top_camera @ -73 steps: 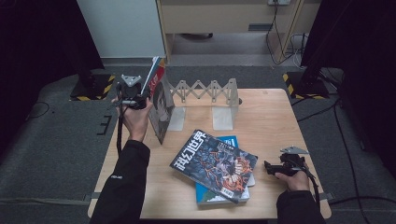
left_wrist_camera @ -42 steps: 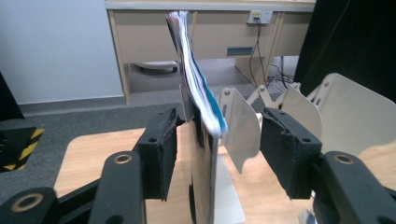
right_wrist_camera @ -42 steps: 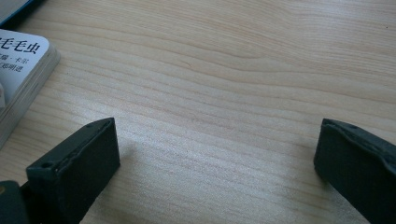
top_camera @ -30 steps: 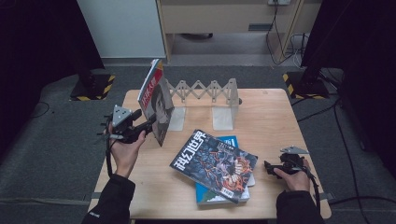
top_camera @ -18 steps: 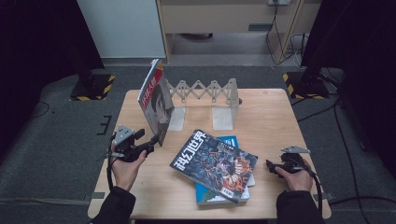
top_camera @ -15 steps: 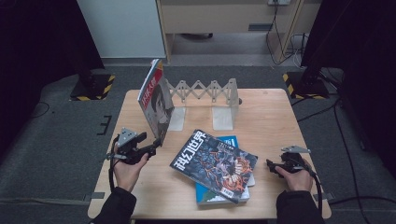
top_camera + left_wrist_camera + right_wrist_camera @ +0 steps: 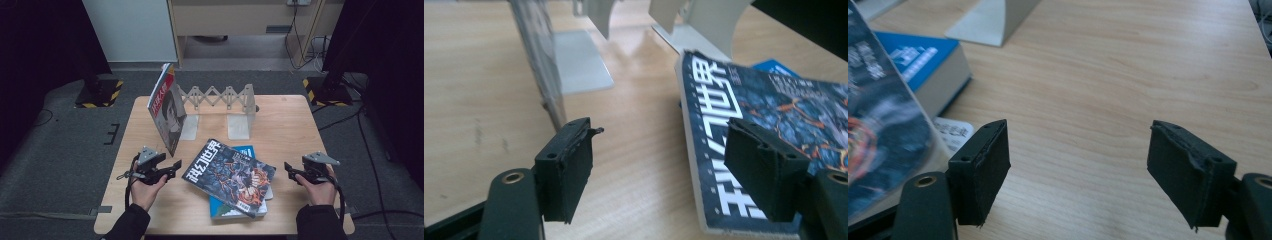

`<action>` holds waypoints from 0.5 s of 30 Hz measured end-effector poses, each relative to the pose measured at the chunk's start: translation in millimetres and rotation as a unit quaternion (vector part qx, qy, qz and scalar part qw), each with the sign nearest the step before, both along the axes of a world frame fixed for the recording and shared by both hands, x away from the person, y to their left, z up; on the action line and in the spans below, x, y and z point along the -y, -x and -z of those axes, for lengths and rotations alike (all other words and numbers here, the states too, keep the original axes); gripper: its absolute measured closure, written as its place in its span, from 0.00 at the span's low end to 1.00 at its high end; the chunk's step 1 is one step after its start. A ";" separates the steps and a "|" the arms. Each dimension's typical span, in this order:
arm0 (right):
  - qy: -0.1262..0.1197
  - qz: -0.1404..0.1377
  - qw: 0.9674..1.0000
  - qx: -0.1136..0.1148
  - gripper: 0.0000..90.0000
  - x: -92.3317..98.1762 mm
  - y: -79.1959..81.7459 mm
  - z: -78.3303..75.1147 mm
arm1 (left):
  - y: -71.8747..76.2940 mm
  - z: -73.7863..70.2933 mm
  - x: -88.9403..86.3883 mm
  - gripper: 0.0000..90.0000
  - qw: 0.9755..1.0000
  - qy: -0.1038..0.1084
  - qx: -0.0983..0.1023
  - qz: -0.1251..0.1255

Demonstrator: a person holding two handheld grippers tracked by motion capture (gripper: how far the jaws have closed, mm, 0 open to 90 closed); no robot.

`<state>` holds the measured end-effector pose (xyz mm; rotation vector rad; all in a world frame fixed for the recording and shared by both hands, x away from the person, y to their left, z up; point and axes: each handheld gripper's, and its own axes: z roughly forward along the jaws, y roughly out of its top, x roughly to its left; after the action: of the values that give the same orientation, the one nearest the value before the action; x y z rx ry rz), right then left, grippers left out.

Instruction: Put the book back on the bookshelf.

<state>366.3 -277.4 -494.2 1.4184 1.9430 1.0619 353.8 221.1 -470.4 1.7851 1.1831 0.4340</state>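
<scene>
High view. My left gripper (image 7: 172, 165) rests low on the pale wooden desk (image 7: 290, 125), jaws wide, empty, pointing right at the near-left edge of the dark magazine (image 7: 229, 176); I judge it placed there to take that edge next. The magazine lies flat and glossy, askew on a blue book (image 7: 248, 150) that shows beyond and below it. A second magazine (image 7: 167, 107) stands on edge, tilted, against the left plate of a grey metal bookend rack (image 7: 220, 97) with a zigzag lattice between its two upright plates. My right gripper (image 7: 291, 169) rests near the desk's right edge, jaws wide, empty, well apart from the stack.

Left gripper view. Two black jaws with ribbed, worn pads stand wide apart over bare wood grain. The magazine's white spine and bold white characters lie just beside the right jaw. The standing magazine's thin edge rises beyond the left jaw.

Right gripper view. Jaws wide over bare desk. At left, the blue book's thick page block and the magazine's glossy corner.
</scene>
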 end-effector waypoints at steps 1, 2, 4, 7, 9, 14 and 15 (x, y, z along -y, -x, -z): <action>-0.006 0.000 1.000 0.004 0.28 -1.4 0.6 -2.0 | 0.0 2.5 2.2 0.30 1.000 -0.005 -0.004 0.007; -0.010 -0.006 1.000 0.008 0.28 -2.3 1.5 -4.6 | -0.1 3.6 3.5 0.29 1.000 -0.006 -0.006 0.011; -0.017 -0.010 1.000 0.013 0.28 -4.6 2.8 -7.7 | -0.8 6.5 6.0 0.29 1.000 -0.002 -0.013 0.020; -0.023 -0.018 0.999 0.016 0.29 -10.0 4.6 -12.5 | -2.1 11.6 8.6 0.29 0.999 0.001 -0.025 0.030; -0.027 -0.029 0.999 0.015 0.29 -14.7 5.0 -14.4 | -3.2 14.4 10.5 0.29 0.999 -0.001 -0.032 0.036; -0.030 -0.050 0.998 0.014 0.29 -28.2 5.9 -16.1 | -4.1 22.9 16.3 0.29 0.997 0.009 -0.055 0.051; -0.028 -0.056 0.998 0.014 0.28 -30.1 5.8 -16.0 | -4.1 24.5 17.6 0.29 0.997 0.012 -0.059 0.051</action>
<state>360.5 -247.3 -478.3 1.3295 2.0074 1.1902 358.0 203.5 -494.9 1.8631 1.1662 0.2562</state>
